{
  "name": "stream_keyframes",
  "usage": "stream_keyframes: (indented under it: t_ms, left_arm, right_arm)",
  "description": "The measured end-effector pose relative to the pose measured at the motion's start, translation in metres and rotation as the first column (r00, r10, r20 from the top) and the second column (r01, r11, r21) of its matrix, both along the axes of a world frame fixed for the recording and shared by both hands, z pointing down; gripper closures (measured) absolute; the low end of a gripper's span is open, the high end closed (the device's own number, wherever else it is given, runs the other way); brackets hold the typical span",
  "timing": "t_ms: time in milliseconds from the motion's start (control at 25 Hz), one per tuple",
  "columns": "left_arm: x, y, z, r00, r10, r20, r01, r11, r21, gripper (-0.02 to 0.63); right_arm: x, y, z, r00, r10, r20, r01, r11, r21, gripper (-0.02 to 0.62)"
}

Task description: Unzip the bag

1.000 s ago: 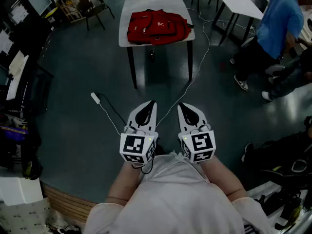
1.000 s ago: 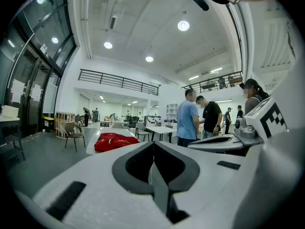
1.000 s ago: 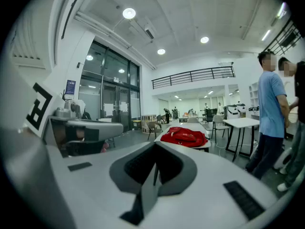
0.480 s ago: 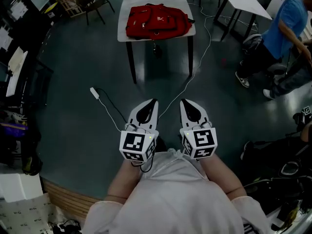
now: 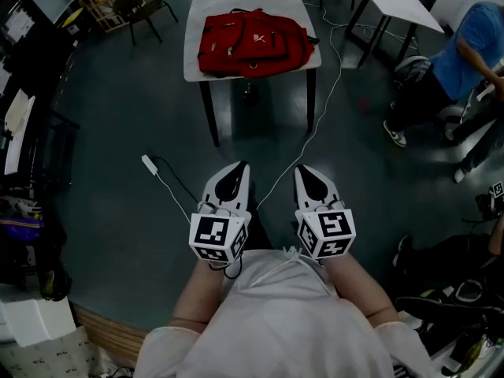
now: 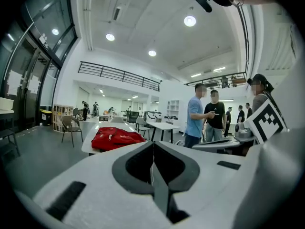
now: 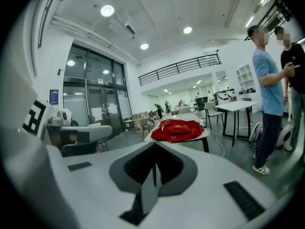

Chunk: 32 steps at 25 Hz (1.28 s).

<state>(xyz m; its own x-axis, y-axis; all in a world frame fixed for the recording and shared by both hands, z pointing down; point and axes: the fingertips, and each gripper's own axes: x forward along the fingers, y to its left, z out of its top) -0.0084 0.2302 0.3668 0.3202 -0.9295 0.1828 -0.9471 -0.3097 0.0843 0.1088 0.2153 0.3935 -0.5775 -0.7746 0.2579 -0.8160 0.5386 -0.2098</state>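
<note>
A red backpack (image 5: 253, 42) lies flat on a small grey table (image 5: 195, 68) several steps ahead of me; it also shows as the red backpack (image 6: 116, 138) in the left gripper view and the red backpack (image 7: 177, 129) in the right gripper view. My left gripper (image 5: 240, 166) and right gripper (image 5: 303, 170) are held side by side close to my body, well short of the table. Both sets of jaws are shut with nothing between them, seen too at the left gripper (image 6: 152, 144) and right gripper (image 7: 155, 146).
A white cable (image 5: 323, 93) runs across the dark floor past the table, with a white plug (image 5: 149, 164) at the left. A chair (image 5: 142, 2) stands at the back left, another table (image 5: 390, 2) at the back right. A person in blue (image 5: 472, 46) stands at the right.
The view has drifted a little closer to the table and the backpack sits slightly lower in the head view. The person in blue has shifted to the right. Both grippers stay shut.
</note>
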Motion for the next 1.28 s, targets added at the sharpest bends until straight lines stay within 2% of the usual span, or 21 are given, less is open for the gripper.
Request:
stream_keyframes:
  t_ms: [400, 720, 1000, 1200, 1240, 1280]
  left_arm:
    - [-0.085, -0.175, 0.008, 0.995, 0.089, -0.033, -0.091, 0.995, -0.037, 0.586]
    - [-0.152, -0.301, 0.048, 0.986, 0.161, -0.045, -0.164, 0.983, -0.078, 0.586]
    - [-0.175, -0.377, 0.124, 0.972, 0.227, -0.056, -0.233, 0.962, -0.142, 0.586]
    - [-0.173, -0.418, 0.196, 0.964, 0.256, -0.07, -0.266, 0.927, -0.265, 0.586]
    - [-0.171, -0.422, 0.208, 0.962, 0.262, -0.074, -0.272, 0.917, -0.29, 0.586]
    - [-0.169, -0.426, 0.218, 0.961, 0.266, -0.076, -0.276, 0.909, -0.311, 0.586]
  right_arm:
    - [-0.075, -0.158, 0.01, 0.995, 0.099, -0.023, -0.1, 0.994, -0.053, 0.568]
    - [-0.143, -0.276, 0.044, 0.99, 0.128, -0.061, -0.135, 0.982, -0.135, 0.568]
    - [-0.194, -0.345, 0.122, 0.99, 0.055, -0.127, -0.084, 0.968, -0.236, 0.566]
    - [-0.209, -0.371, 0.205, 0.975, 0.002, -0.221, -0.082, 0.932, -0.353, 0.561]
    - [-0.211, -0.373, 0.221, 0.972, -0.005, -0.234, -0.086, 0.922, -0.377, 0.542]
    - [-0.212, -0.375, 0.234, 0.971, -0.011, -0.241, -0.089, 0.913, -0.399, 0.487]
